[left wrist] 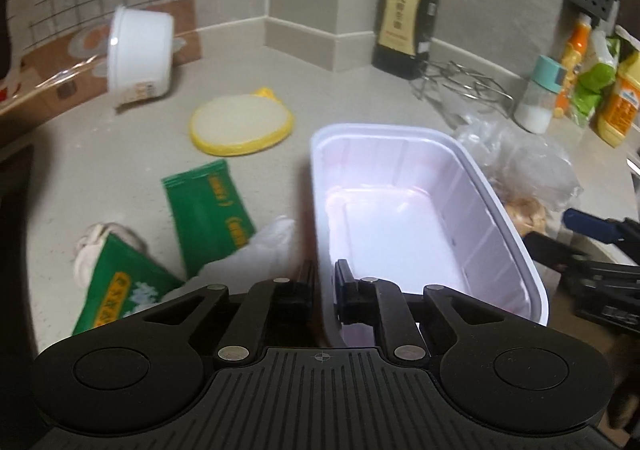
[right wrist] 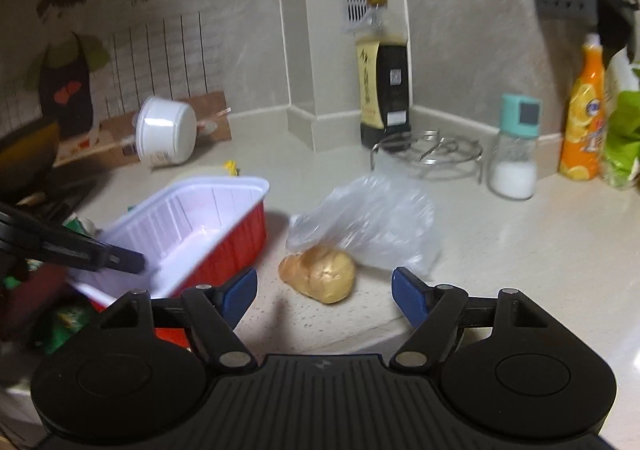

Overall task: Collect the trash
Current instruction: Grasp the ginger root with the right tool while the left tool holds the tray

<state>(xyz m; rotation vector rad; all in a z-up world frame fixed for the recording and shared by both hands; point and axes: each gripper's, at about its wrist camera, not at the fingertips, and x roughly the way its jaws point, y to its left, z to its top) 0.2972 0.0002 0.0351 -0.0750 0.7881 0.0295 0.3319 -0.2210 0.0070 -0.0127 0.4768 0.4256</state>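
Left tongs (left wrist: 323,282) clench the tray's (left wrist: 500,210) rim; right tongs (right wrist: 324,292) gape near seemingly ginger (right wrist: 320,274).

Pale speckled counter (right wrist: 520,250), plastic bag (right wrist: 372,218) (clear), bun (right wrist: 320,274), salt jar (right wrist: 514,154), sauce bottle (right wrist: 384,90)

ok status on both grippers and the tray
Left gripper shut on red tray rim. Right gripper open, facing bread roll and plastic bag.

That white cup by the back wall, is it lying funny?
Yes. The white cup lies tipped on its side on the counter instead of standing. Nearby, green packets are strewn loose, and a brown lump has slipped out of its plastic bag.
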